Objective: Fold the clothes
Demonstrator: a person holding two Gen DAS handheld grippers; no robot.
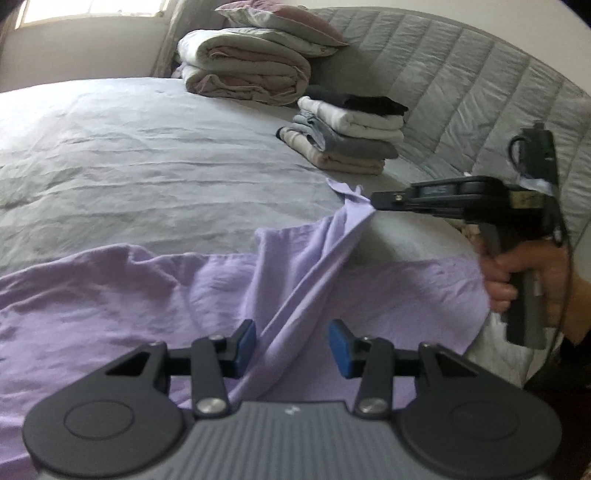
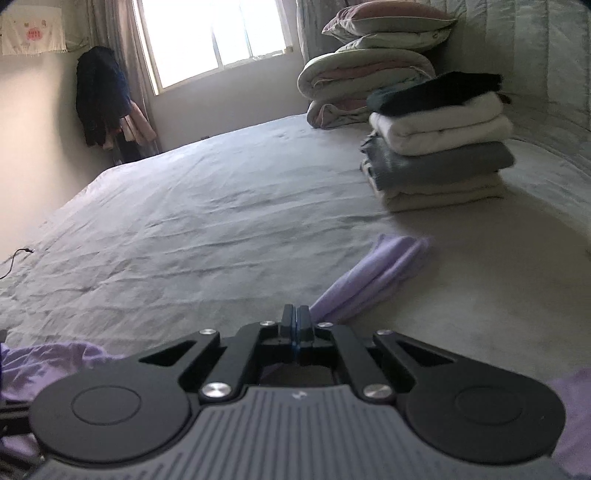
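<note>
A lilac garment (image 1: 147, 295) lies spread on a grey bed (image 1: 147, 155) as two hand-held grippers work one corner of it. The right gripper (image 1: 375, 201), held in a hand (image 1: 517, 273), has its jaws pressed together on a bunched corner of the cloth, lifting a taut ridge of fabric clear of the sheet. In that gripper's own view, the blue pads meet at the right gripper (image 2: 295, 325), and the pinched corner of the garment (image 2: 369, 280) trails out just beyond and to the right of the tips.

The left gripper (image 1: 293, 349) stands partly open, its blue pads (image 1: 245, 345) apart on either side of the raised ridge. The fold runs up between them from the near edge toward the right gripper. It lies close to the left pad; whether it touches cannot be told.

Well ahead of both grippers and to the right, a stack of folded clothes (image 1: 347, 136) sits by the quilted headboard (image 1: 461, 92). Rolled duvets (image 1: 243, 70) and pillows (image 1: 280, 26) are piled further back. A window (image 2: 210, 37) lights the far wall, with dark clothes (image 2: 99, 96) hanging to its left.
</note>
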